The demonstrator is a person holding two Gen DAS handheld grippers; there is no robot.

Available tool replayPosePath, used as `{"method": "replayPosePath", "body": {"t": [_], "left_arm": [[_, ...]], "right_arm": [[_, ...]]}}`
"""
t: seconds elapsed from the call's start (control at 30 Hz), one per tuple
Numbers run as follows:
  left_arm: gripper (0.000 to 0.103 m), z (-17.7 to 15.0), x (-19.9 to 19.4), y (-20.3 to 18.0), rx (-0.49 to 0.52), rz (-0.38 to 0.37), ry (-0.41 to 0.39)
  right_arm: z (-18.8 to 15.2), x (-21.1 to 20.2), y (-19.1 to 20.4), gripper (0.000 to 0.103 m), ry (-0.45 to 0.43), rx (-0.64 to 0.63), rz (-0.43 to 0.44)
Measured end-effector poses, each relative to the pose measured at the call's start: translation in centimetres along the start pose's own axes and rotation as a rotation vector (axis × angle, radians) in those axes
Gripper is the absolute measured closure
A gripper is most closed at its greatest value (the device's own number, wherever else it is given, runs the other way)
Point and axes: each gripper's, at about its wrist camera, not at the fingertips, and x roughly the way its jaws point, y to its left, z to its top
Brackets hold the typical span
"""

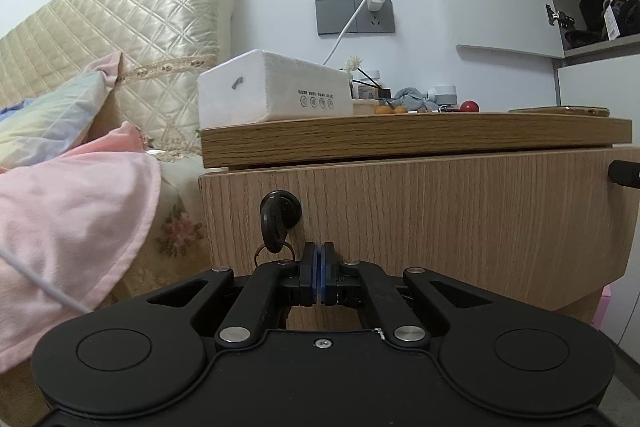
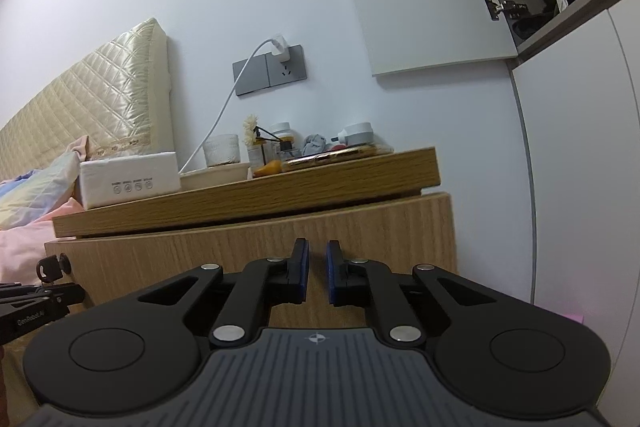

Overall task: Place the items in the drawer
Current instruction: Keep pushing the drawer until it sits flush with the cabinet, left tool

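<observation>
The wooden nightstand's drawer front (image 1: 440,219) fills the middle of both views and is closed. A black key (image 1: 276,223) on a ring sticks in its lock at the upper left. My left gripper (image 1: 319,259) is shut, blue pads together with nothing between them, close to the drawer front just right of the key. My right gripper (image 2: 317,259) faces the drawer front (image 2: 280,239) further right, its pads nearly together and empty. On the top lie a gold phone (image 2: 332,157), a white tissue pack (image 1: 272,87), a red ball (image 1: 470,105) and a grey cloth (image 1: 408,97).
The bed with a pink blanket (image 1: 72,211) and a quilted headboard (image 1: 132,39) stands left of the nightstand. A white charger cable (image 2: 224,103) hangs from the wall socket. Bottles, a cup (image 2: 221,149) and a bowl (image 2: 216,175) crowd the back. A white wardrobe (image 2: 580,167) rises at the right.
</observation>
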Motion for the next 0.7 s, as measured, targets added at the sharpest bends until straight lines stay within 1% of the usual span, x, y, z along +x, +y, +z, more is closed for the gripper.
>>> {"method": "replayPosePath", "body": {"t": [0.27,0.43,0.6,0.7], "left_arm": [[0.102,0.1,1.5,-0.1,0.015,-0.001,-0.007],[0.102,0.4,2.3,0.6,0.012,-0.029,0.002],[0.102,0.3,2.3,0.5,0.027,-0.027,-0.002],[0.102,0.4,2.3,0.5,0.016,-0.028,0.003]], "right_arm": [[0.3,1.6,-0.8,0.092,0.023,-0.028,0.015],[0.2,2.5,-1.3,0.092,0.035,0.010,0.021],[0.0,2.7,-1.2,0.092,0.034,-0.002,0.016],[0.0,2.6,-1.1,0.092,0.035,-0.004,0.013]]}}
